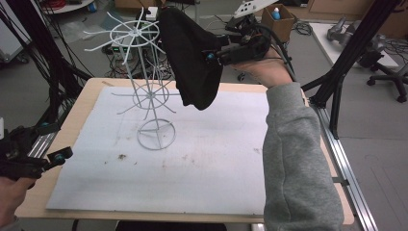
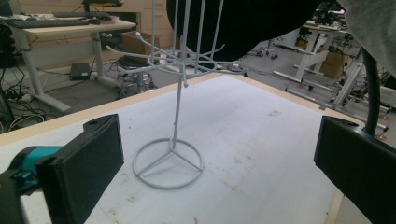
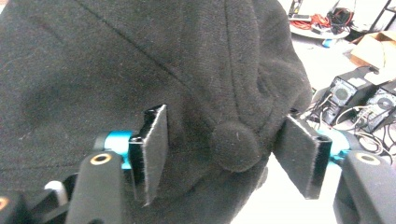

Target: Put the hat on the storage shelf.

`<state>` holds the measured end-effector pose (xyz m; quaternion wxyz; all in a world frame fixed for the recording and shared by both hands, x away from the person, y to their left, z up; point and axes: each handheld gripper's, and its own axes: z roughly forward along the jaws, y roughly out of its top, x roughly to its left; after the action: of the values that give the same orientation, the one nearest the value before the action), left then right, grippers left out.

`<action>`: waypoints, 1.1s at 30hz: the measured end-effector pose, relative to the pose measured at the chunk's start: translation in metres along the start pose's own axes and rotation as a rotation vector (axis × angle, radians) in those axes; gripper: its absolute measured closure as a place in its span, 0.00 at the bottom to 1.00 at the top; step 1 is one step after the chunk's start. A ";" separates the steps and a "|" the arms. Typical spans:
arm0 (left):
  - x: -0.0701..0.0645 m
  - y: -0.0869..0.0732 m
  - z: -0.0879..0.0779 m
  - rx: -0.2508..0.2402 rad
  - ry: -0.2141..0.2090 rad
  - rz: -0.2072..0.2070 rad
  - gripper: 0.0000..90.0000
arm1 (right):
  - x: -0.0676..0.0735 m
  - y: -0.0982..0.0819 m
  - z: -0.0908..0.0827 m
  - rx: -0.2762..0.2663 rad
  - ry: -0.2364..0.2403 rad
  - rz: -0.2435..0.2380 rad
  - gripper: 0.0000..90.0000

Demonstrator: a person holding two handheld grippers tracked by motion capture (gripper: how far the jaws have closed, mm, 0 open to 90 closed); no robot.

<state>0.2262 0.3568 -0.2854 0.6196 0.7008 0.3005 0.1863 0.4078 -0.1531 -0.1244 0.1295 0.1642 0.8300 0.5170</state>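
Observation:
A black cloth cap (image 1: 192,62) hangs from an upper arm of a white wire rack (image 1: 153,96) that stands on the white mat (image 1: 207,163). My right gripper (image 1: 210,55), held up by a hand in a grey sleeve, sits level against the cap's right side. In the right gripper view its jaws stand open on either side of the cap's (image 3: 140,70) top button (image 3: 233,144), and the pads (image 3: 156,149) do not press on it. My left gripper (image 1: 60,156) rests open at the table's left edge, with nothing between its jaws (image 2: 219,168). It faces the rack (image 2: 175,93).
The rack's round base (image 1: 156,134) sits mid-mat, and thin wire arms stick out at two heights. Black frame posts (image 1: 346,62) stand off the right edge of the table. A cardboard box (image 1: 279,19) and a chair (image 1: 389,72) lie beyond.

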 end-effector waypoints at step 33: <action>-0.001 0.000 0.001 0.000 -0.003 0.001 0.02 | 0.005 0.001 -0.016 -0.086 0.027 0.030 0.12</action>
<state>0.2263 0.3552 -0.2855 0.6201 0.7011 0.2991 0.1858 0.3971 -0.1639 -0.1166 0.1177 0.1639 0.8062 0.5562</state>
